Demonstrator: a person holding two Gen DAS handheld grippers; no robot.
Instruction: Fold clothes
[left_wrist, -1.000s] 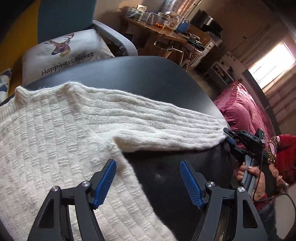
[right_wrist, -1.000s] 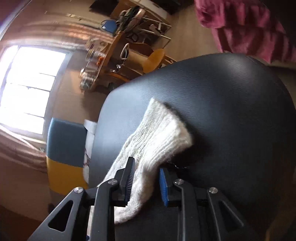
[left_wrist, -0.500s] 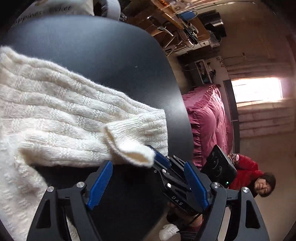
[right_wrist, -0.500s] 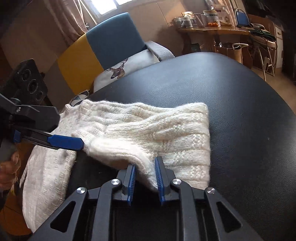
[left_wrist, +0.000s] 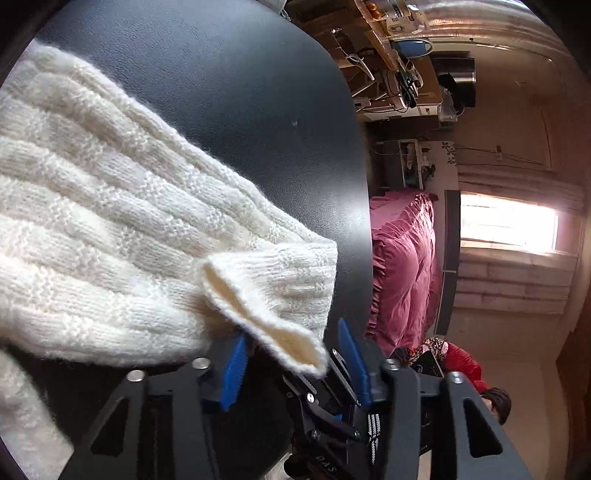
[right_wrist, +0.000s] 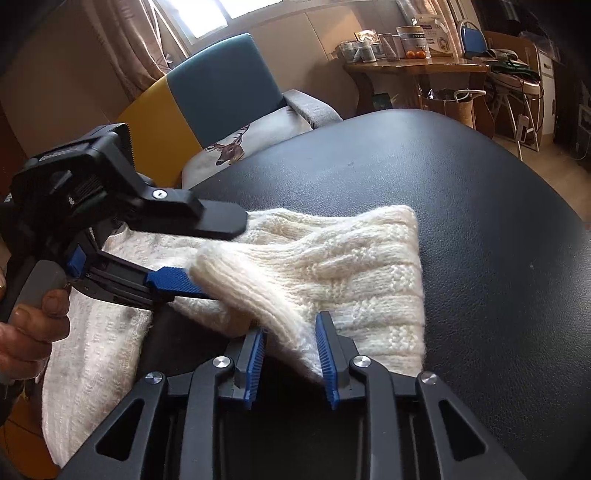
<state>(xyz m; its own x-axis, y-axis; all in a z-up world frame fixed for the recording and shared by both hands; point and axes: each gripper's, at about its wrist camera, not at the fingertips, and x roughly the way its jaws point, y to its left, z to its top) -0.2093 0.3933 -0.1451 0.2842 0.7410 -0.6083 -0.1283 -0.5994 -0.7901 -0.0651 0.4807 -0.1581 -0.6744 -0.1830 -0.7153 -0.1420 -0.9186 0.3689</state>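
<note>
The right gripper (right_wrist: 291, 354), which a second ago was pinched tight on the sleeve cuff (right_wrist: 295, 328), now has its blue pads parted – the knit edge lies loosely between them rather than squeezed, so the clamp looks released or nearly so. In that second it has carried the sleeve (right_wrist: 332, 266) from lying stretched out toward the desk edge to doubled back over itself, the cuff end now lying toward the body of the cream sweater (right_wrist: 110, 332).

The left gripper (left_wrist: 291, 365) has changed too: it was wide open and hovering above the fabric, and now its pads have drawn closer on either side of the raised cuff flap (left_wrist: 266, 314). In the right wrist view one blue finger (right_wrist: 173, 282) slides in beneath the folded sleeve while the other black finger lies over it. The pads do not appear to be pressing the wool yet, so I would call them apart, closing in.

The sweater lies on the black desk (right_wrist: 480, 221), its body spread to the left and the sleeve folded inward near the right-hand rim.

My judgement – this is a handover of the cuff from right to left, so the sleeve fold can be drawn across the body. The sleeve fold is begun, not settled; the rest of the garment is still unfolded.
</note>
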